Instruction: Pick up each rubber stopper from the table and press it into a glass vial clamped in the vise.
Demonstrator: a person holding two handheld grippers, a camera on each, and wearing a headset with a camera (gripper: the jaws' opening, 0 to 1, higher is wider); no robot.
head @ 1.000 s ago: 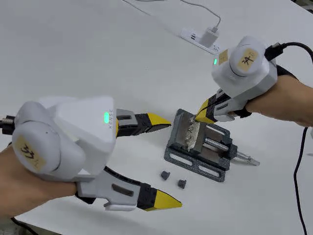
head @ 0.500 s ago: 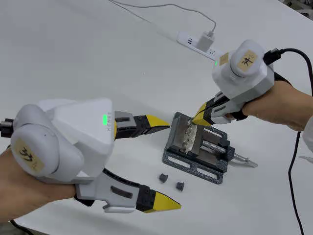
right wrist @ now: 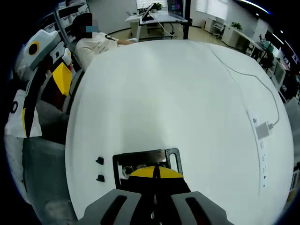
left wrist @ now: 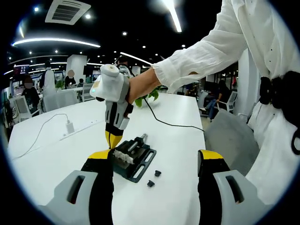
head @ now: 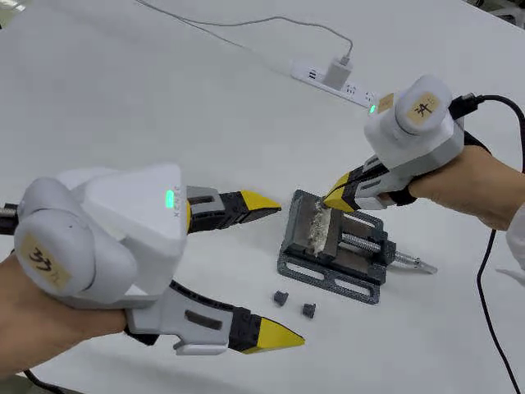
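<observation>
Bench: one white bench [head: 164,98] carrying everything.
Vise: one dark grey metal vise [head: 332,246], mid-bench. Clear glass vials [head: 318,228] are clamped in it; their number is unclear.
Stoppers: two small dark grey rubber stoppers [head: 281,299] [head: 308,310], loose just beside the vise toward the near edge, close but apart.
Left hand-held gripper [head: 289,271]: jaws spread wide, holding nothing.
Right hand-held gripper [head: 332,197]: yellow tips closed together over the vials.
Power strip: one white power strip [head: 336,78] toward the far edge.

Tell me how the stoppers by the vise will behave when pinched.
The stoppers look tiny, so probably light and easily knocked aside by a jaw tip. They sit squat on the table, so rolling seems unlikely.
</observation>
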